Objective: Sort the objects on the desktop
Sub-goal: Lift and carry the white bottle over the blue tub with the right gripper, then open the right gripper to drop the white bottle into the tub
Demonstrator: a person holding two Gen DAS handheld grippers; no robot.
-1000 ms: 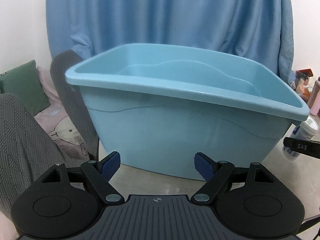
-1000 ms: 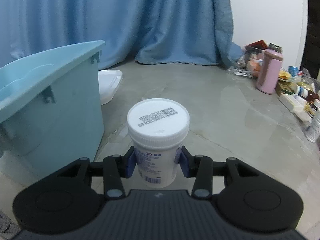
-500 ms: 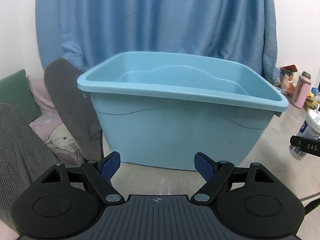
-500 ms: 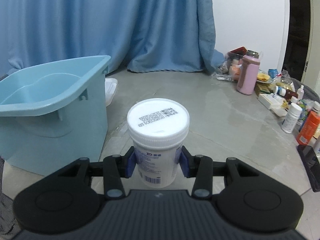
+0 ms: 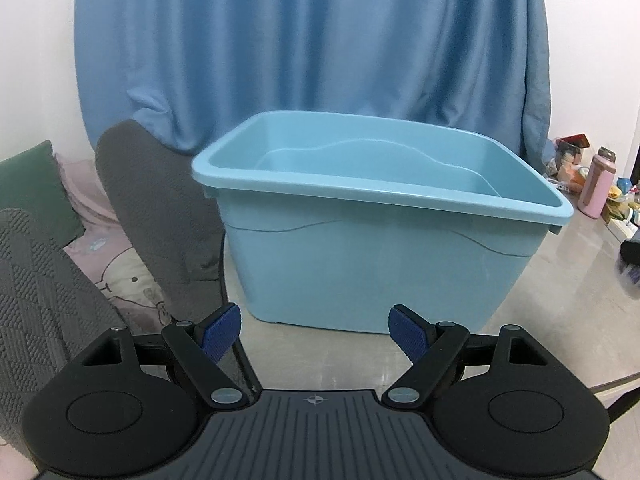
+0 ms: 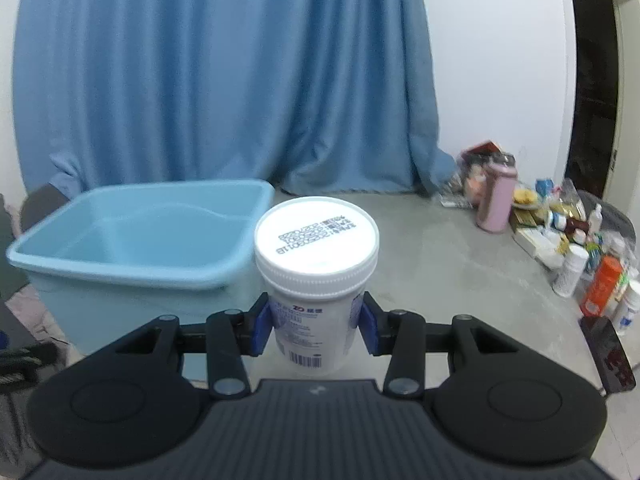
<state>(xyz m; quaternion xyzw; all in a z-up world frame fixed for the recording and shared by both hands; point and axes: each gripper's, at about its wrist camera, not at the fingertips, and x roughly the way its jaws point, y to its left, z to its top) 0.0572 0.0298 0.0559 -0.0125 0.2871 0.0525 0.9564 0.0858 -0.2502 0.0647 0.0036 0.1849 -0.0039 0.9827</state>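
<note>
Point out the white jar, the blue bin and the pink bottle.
white jar (image 6: 316,236): right wrist view, on its lid's flat top.
blue bin (image 5: 372,268): left wrist view, on its near outer wall.
pink bottle (image 6: 496,204): right wrist view, on its body's middle.

A pleated blue fabric curtain (image 5: 312,48) hangs across the back wall, its hem pooling on the grey table surface (image 6: 440,256). At the left edge, a dark grey knitted blanket (image 5: 36,280) lies beside a green cushion (image 5: 32,188) and pale pink printed bedding (image 5: 124,272).
</note>
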